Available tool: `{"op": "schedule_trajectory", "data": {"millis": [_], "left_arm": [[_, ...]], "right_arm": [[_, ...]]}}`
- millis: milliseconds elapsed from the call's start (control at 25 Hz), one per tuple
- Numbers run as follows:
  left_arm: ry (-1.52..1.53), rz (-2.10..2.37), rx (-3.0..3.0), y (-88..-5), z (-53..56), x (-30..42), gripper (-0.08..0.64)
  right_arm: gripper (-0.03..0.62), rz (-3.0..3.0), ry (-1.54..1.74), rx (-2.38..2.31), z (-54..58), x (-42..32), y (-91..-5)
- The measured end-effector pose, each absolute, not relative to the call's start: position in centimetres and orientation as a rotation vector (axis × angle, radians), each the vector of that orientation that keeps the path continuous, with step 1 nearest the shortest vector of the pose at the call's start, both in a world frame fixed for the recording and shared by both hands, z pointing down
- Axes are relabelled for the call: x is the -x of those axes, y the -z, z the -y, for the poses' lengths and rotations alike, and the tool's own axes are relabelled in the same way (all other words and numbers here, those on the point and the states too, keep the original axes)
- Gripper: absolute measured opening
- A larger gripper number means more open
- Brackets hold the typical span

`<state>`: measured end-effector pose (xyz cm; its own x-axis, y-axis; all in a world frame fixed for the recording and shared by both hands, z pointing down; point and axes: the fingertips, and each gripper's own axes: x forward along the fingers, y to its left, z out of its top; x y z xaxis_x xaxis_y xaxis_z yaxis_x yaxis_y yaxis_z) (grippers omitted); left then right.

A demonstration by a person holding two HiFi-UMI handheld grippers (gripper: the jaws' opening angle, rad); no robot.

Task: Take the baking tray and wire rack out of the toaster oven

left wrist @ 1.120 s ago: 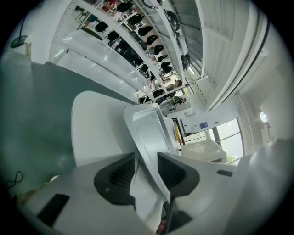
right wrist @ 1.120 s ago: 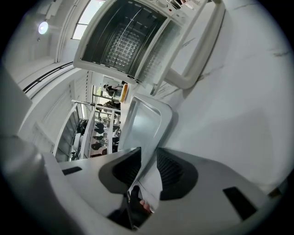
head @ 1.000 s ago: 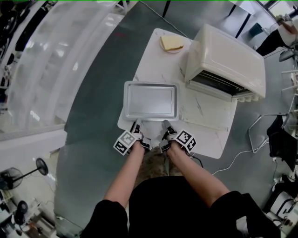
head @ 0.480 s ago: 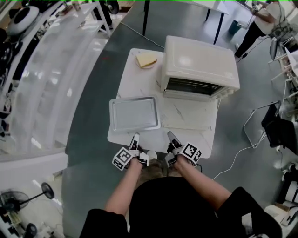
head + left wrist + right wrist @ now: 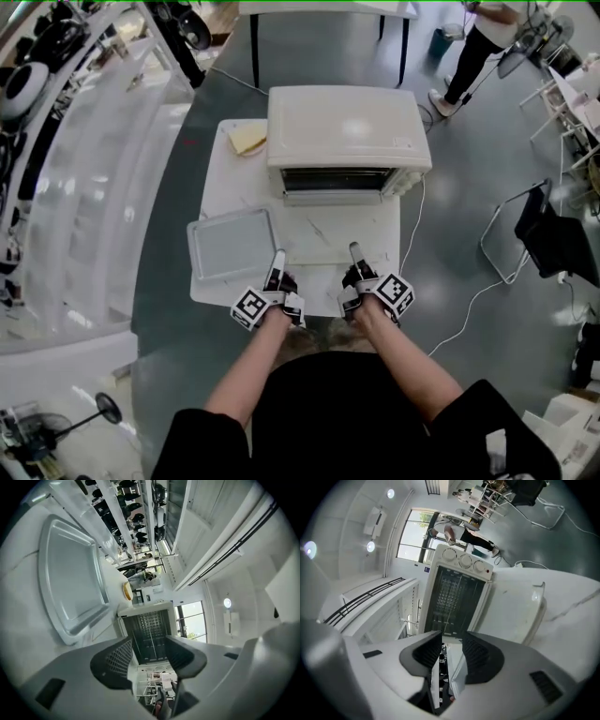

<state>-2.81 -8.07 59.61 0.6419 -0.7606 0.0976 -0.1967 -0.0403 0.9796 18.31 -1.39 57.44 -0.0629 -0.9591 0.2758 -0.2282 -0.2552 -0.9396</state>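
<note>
The silver baking tray [image 5: 232,246] lies flat on the left part of the white table [image 5: 314,291]; it also shows in the left gripper view [image 5: 70,583]. The cream toaster oven [image 5: 347,131] stands at the back with its front open. Inside its dark cavity the wire rack [image 5: 149,634] [image 5: 449,595] shows as a grid. My left gripper [image 5: 277,264] [image 5: 149,656] is open and empty, near the table's front edge, right of the tray. My right gripper [image 5: 356,255] [image 5: 452,651] is open with a narrower gap and nothing in it. Both point at the oven's mouth.
A slice of bread on a plate [image 5: 247,139] sits at the table's back left, beside the oven. The oven's door [image 5: 525,616] is folded down in front of it. A power cord [image 5: 417,225] runs off the right side. A person [image 5: 473,42] and a chair [image 5: 544,234] are further off.
Both grippers have drawn back from the tray's near edge and swung right to face the oven. The left jaws stand wider. The tray stays on the table.
</note>
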Motion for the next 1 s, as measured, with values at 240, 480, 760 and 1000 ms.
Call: {"op": "schedule_trajectory", "data": {"millis": [240, 480, 760, 1000], "left_arm": [[0.536, 0.774, -1.609, -59.6, 12.6, -4.0, 0.212], [0.517, 0.817, -1.616, -61.1, 18.1, -7.9, 0.212], [0.431, 0.806, -1.702, -62.7, 22.3, -12.2, 0.212], [0.510, 0.787, -1.678, -62.9, 25.9, -13.6, 0.212]], "right_arm": [[0.144, -1.261, 1.275, 1.565, 5.4, -25.8, -56.8], [0.152, -1.242, 1.244, 1.575, 10.4, -29.7, -58.0], [0.152, -1.262, 1.240, 1.521, 16.0, -31.6, -59.6], [0.155, -1.295, 1.230, 1.525, 19.5, -33.1, -60.6]]}}
